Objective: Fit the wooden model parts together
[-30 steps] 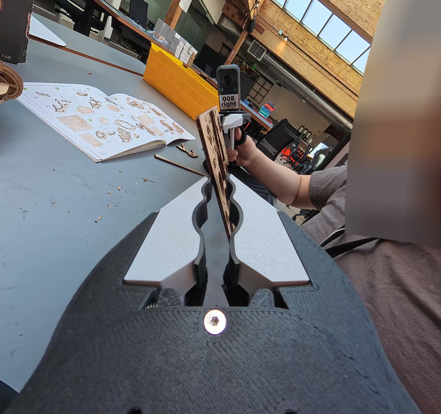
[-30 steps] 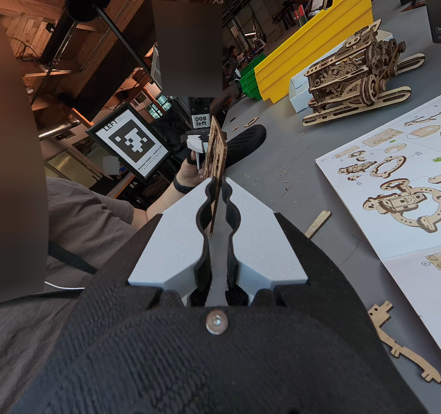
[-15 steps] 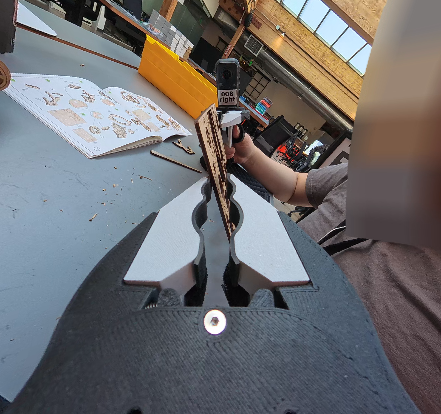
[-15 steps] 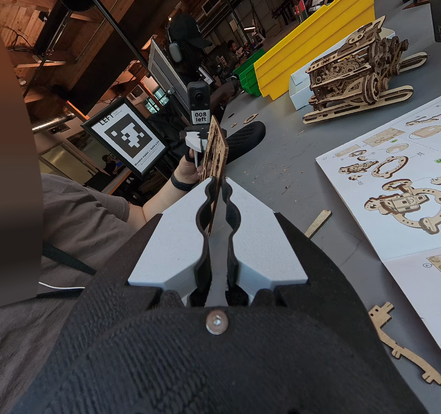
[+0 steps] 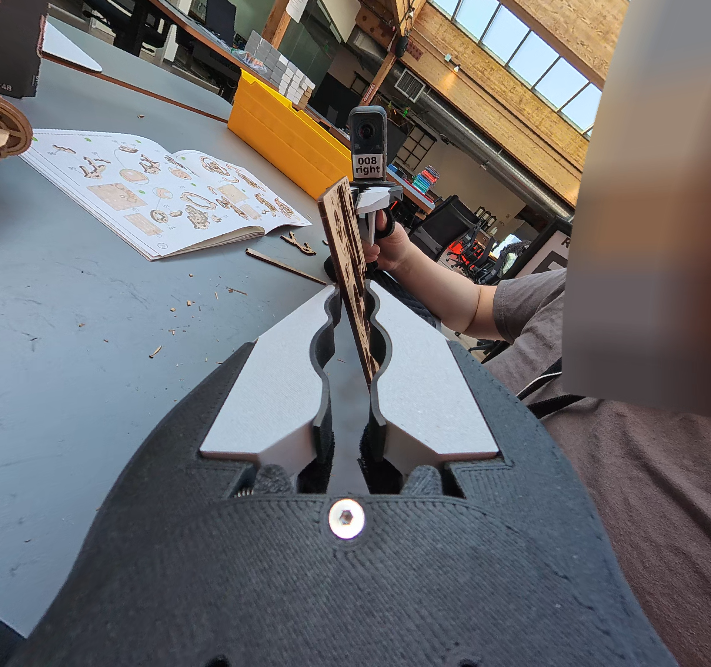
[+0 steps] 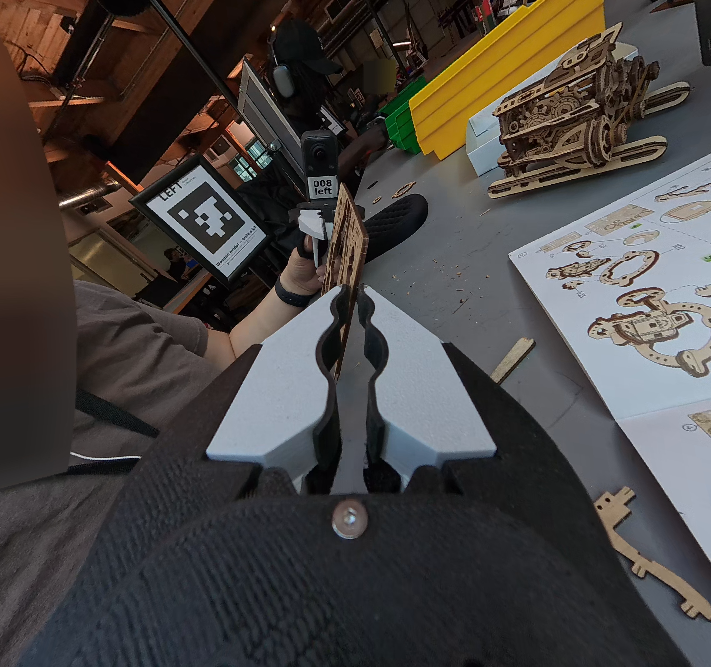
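A thin laser-cut wooden sheet point(image 5: 346, 248) stands on edge above the grey table point(image 5: 96, 340), held from both ends. My left gripper point(image 5: 352, 292) is shut on its near end. My right gripper point(image 6: 352, 290) is shut on the opposite end of the same wooden sheet point(image 6: 346, 240). Each gripper also shows in the other's view, facing it: the right one point(image 5: 371, 202) and the left one point(image 6: 317, 225), each in a hand. A partly built wooden model point(image 6: 577, 110) stands on the table at the far right.
An open instruction booklet point(image 5: 154, 194) lies on the table; it also shows in the right wrist view point(image 6: 635, 302). A yellow bin point(image 5: 284, 140) stands behind it. Loose wooden parts point(image 6: 654, 556) and a wooden stick point(image 6: 513, 354) lie nearby. A black pad point(image 6: 392, 213) and a framed sign point(image 6: 204, 221) are beyond. The tips of one gripper are about 15 cm away from the tips of the other. From my right tips it is roughly 10 cm to the wooden stick point(image 6: 513, 354); from my left, 20 cm.
Both grippers keep their hold on the sheet. The pair swung slightly and came back; the sheet sits the same in the jaws.
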`<act>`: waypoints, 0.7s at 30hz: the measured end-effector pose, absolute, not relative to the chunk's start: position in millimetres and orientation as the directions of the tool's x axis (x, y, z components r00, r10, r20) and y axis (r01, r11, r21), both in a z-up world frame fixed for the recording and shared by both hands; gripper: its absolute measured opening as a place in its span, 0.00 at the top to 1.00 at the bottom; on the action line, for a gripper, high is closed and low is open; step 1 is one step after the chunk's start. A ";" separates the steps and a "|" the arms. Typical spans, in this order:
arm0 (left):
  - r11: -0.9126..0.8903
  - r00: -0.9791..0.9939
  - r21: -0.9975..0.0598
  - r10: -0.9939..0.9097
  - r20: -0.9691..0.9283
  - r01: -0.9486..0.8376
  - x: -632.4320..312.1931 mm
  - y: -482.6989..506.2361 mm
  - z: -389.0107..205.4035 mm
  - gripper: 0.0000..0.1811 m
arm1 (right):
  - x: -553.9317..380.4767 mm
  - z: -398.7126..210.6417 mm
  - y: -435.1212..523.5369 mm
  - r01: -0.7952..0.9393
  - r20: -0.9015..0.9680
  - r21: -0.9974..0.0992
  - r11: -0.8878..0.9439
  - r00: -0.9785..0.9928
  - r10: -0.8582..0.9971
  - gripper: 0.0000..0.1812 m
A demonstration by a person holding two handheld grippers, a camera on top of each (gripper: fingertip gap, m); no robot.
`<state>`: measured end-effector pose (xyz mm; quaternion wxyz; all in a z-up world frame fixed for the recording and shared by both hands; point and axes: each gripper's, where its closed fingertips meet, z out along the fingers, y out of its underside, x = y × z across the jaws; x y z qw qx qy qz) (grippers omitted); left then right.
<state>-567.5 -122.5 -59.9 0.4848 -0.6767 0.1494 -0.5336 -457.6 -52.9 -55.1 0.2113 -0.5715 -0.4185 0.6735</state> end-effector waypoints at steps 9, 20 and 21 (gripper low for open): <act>-0.491 0.362 -0.812 -0.729 0.581 0.315 -565.7 -125.0 -58.7 0.96 | -457.8 -55.2 -53.1 0.196 -0.596 -0.803 -0.563 -0.259 0.760 0.99; -0.497 0.385 -0.818 -0.722 0.574 0.289 -562.8 -121.0 -62.1 0.99 | -459.5 -57.7 -57.2 0.216 -0.578 -0.816 -0.537 -0.259 0.774 0.99; -0.493 0.390 -0.822 -0.724 0.569 0.285 -562.6 -121.3 -62.2 0.99 | -459.4 -57.6 -57.4 0.215 -0.577 -0.816 -0.536 -0.260 0.774 0.99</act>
